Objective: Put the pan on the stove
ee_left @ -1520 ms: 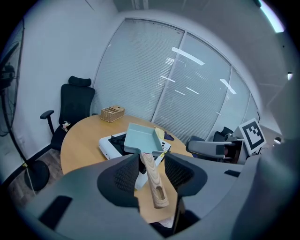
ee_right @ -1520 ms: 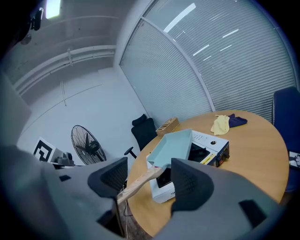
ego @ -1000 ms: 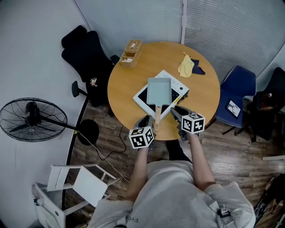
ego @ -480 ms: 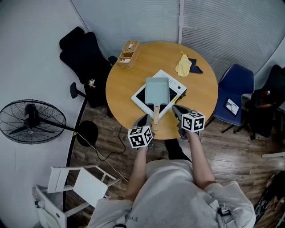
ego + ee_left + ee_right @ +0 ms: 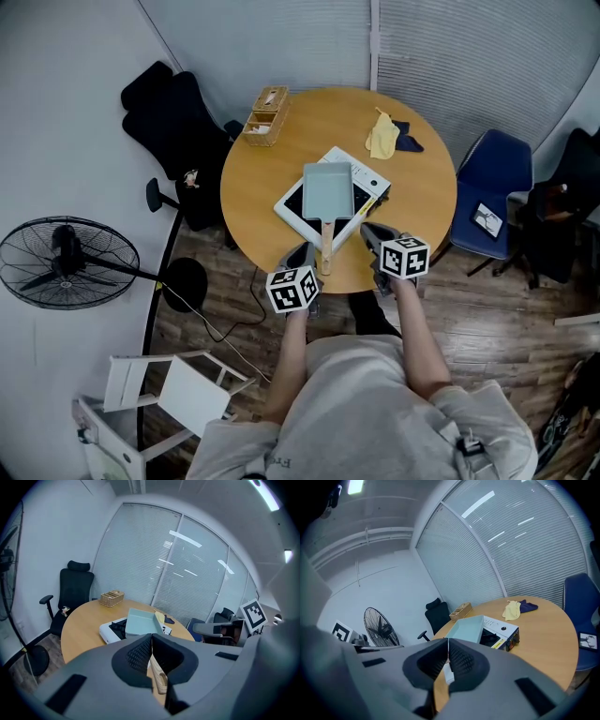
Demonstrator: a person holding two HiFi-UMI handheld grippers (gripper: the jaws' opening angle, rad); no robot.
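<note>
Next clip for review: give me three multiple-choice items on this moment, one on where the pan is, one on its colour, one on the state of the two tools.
1. Where is the pan?
A. on the stove
B. on a chair
C. on the floor

2. What colour is the pan's body?
A. red
B. pale blue-green
C. black

3. How are the left tool and the right tool?
A. both wide open
B. both clamped on the pan's handle
C. both shut, holding nothing

Key: 1 A, the pan rests on the stove's dark top. 2 B, its body looks pale blue-green in every view. 3 C, each tool's jaws meet with nothing between them, and the wooden handle lies free between the two tools.
</note>
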